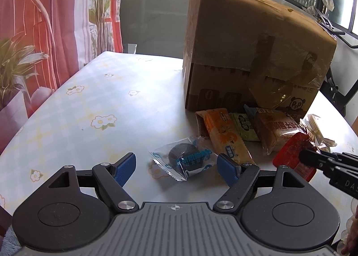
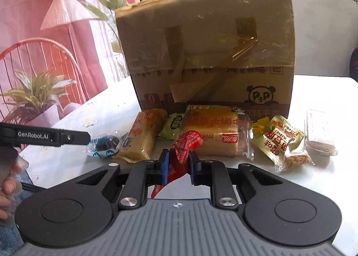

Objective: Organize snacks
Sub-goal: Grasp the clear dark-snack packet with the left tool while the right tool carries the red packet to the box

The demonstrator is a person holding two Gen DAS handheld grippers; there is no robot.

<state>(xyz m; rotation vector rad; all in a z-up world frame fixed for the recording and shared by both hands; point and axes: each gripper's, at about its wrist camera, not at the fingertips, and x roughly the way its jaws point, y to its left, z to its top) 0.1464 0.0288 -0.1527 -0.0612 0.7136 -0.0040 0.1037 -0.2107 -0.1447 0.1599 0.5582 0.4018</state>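
While right claw (image 2: 178, 163) pinches red packet (image 2: 184, 146) | left claw (image 1: 178, 167) spread | peanut pack (image 2: 282, 141) right-view only

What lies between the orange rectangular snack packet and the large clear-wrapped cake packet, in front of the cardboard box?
A small green snack packet lies there, between the orange packet and the cake packet. Both wrist views show it.
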